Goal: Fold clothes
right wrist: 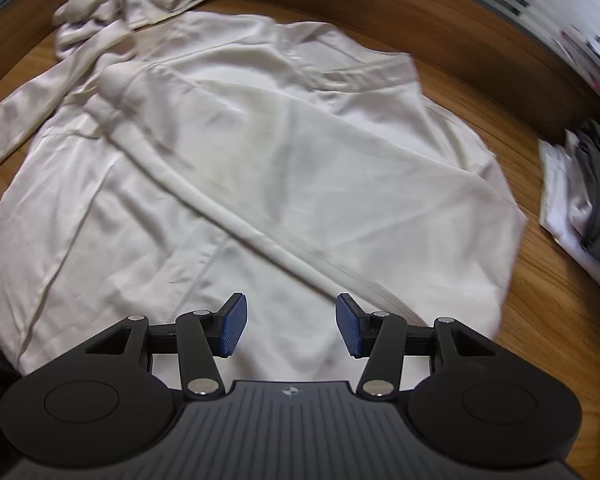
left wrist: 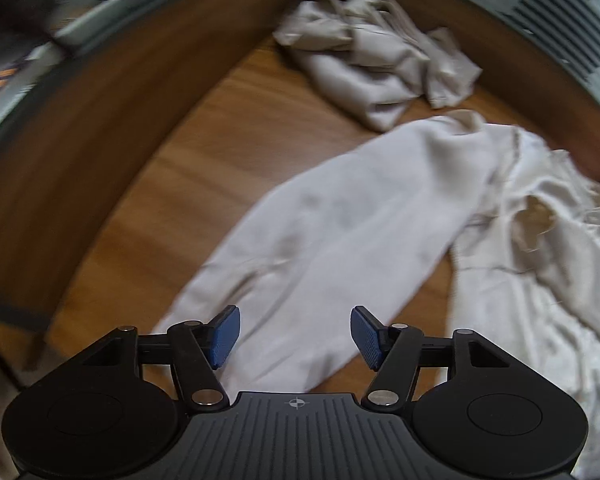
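White shirt (right wrist: 260,168) spread | left claw (left wrist: 295,336) wide, empty | right claw (right wrist: 291,324) wide, empty

Dim, warm indoor light; both fisheye views bend at the edges and smear with motion blur.

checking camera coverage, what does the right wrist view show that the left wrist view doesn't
Only the right wrist view shows the shirt's spread body with a sleeve folded across it, the grey and white stack at the table's right edge, and the open right claw. Only the left shows the open left claw. Both share the white shirt, crumpled beige garment and wooden table.
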{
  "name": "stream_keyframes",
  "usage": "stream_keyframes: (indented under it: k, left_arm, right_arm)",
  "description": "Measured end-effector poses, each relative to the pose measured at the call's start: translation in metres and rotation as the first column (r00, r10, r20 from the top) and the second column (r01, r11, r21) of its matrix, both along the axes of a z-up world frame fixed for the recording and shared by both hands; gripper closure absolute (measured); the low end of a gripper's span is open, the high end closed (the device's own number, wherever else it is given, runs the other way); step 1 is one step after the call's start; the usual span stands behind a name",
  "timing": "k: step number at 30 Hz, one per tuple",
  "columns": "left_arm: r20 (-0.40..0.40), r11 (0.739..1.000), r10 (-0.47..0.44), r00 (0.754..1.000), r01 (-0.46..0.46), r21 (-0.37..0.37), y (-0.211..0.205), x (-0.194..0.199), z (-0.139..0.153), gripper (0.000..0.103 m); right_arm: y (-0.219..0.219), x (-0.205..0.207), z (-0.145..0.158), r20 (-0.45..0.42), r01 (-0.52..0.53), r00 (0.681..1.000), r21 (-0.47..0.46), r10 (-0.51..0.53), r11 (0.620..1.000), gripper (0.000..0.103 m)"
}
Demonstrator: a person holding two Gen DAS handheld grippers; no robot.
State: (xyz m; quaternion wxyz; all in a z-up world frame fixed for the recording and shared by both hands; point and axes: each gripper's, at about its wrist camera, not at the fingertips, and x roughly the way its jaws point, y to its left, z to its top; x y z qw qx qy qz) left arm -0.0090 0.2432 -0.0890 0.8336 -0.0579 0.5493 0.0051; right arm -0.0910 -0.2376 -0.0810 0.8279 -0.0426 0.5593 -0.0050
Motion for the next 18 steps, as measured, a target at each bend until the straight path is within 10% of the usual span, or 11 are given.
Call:
stream_keyframes:
  k: [16, 18]
  left_arm:
    - [-0.04, 0.997, -0.016, 0.999, 0.019, 0.076, 0.026, 0.006, -0.034, 0.039]
    - [-0.044, 0.997, -0.023, 0.999, 0.027, 0.074, 0.025, 0.009, -0.035, 0.064]
  right_arm:
    - [0.02, 0.001, 0.005, 0.007, -0.061, 0.998, -0.004, 0.061, 0.998, 0.047]
    - [0.02, -0.003, 0.006, 0.008, -0.05, 0.999, -0.006, 0.051, 0.999, 0.047]
